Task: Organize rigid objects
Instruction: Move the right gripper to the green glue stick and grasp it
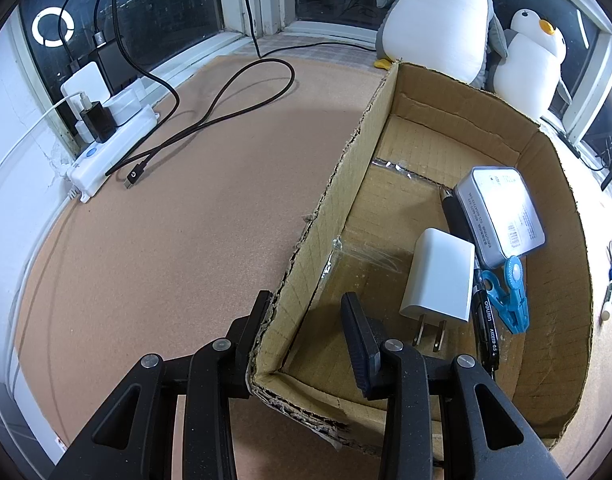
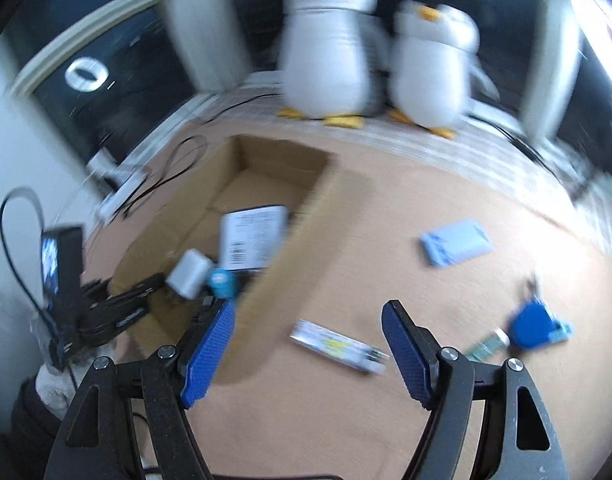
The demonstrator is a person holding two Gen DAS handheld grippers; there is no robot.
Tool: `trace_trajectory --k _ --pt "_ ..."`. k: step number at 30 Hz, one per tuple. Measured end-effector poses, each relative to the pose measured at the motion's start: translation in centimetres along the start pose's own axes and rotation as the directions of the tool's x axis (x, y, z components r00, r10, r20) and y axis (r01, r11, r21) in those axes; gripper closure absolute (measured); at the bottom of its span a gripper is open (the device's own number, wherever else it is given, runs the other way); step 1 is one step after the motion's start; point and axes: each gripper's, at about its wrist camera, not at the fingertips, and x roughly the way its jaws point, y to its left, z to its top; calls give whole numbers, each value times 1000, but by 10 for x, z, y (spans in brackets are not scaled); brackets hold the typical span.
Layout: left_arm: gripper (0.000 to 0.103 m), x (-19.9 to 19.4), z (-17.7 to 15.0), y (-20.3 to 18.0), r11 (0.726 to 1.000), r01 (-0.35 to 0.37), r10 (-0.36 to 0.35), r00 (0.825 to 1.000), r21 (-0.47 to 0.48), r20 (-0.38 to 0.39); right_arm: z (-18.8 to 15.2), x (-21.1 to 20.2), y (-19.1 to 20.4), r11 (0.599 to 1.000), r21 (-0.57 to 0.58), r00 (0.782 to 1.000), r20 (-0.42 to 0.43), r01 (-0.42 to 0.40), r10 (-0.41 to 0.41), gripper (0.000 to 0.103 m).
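A cardboard box [image 1: 346, 184] stands on the brown tabletop. Inside it lie a white plug charger [image 1: 438, 280], a blue clip [image 1: 510, 296], a black pen [image 1: 486, 320] and a white labelled case [image 1: 500, 212]. My left gripper [image 1: 306, 298] is shut on the box's near left corner, one finger outside the wall and one inside. In the blurred right wrist view, my right gripper [image 2: 308, 306] stands open with nothing in it, beside the box's right wall [image 2: 290, 240]. A white labelled stick [image 2: 338, 350] lies on the table under it. A blue fob [image 2: 534, 326] and a pale blue pack [image 2: 454, 242] lie further right.
A white power strip [image 1: 114, 148] with plugged chargers and a looped black cable [image 1: 226, 96] lie at the far left by the window. Two plush penguins [image 1: 442, 20] sit behind the box. A small green-and-white item [image 2: 486, 346] lies near the blue fob.
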Motion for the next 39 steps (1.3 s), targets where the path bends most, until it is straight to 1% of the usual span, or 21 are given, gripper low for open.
trace_trajectory --k 3,5,7,8,9,10,12,16,20,23,26,28,31,33,35,37,39 --pt "65 0 0 0 1000 0 0 1000 0 0 -7 -7 -47 988 155 1000 -9 21 -20 30" --pt "65 0 0 0 1000 0 0 1000 0 0 -13 -8 -69 973 228 999 -20 40 -37 31" --pt "65 0 0 0 1000 -1 1 1000 1 0 -21 -6 -94 949 307 997 -45 67 -56 31" --pt "65 0 0 0 1000 0 0 1000 1 0 -24 -4 -105 936 344 997 -56 68 -52 33" --pt "65 0 0 0 1000 0 0 1000 2 0 -27 -2 -113 924 376 997 -60 67 -47 38" --pt "65 0 0 0 1000 -1 1 1000 2 0 -30 -1 -121 911 406 997 -67 68 -45 41" --pt "65 0 0 0 1000 -1 1 1000 3 0 -35 6 -134 883 463 995 -89 78 -41 53" --pt "65 0 0 1 1000 -1 1 1000 6 0 -39 25 -146 849 519 991 -132 99 -35 62" --pt "65 0 0 1 1000 -1 1 1000 5 0 -39 39 -149 837 533 987 -156 123 -46 64" --pt "65 0 0 1 1000 0 0 1000 3 0 -37 49 -148 843 516 982 -180 150 -65 65" --pt "65 0 1 1 1000 2 -2 1000 2 0 -33 58 -145 850 492 974 -209 186 -92 71" --pt "65 0 1 1 1000 3 -3 1000 1 0 -30 64 -144 853 479 968 -226 206 -107 72" --pt "65 0 1 1 1000 3 -3 1000 -1 0 -26 72 -139 864 445 960 -246 235 -134 74" --pt "65 0 1 1 1000 4 -4 1000 0 0 -24 73 -136 874 412 954 -248 258 -165 82" --pt "65 0 1 1 1000 4 -4 1000 -1 0 -22 76 -129 889 374 951 -256 263 -174 86" --pt "65 1 2 1 1000 5 -5 1000 -2 0 -21 78 -123 902 333 946 -259 276 -194 88" --pt "65 1 1 1 1000 5 -5 1000 -3 1 -21 80 -120 911 311 948 -254 269 -193 89"
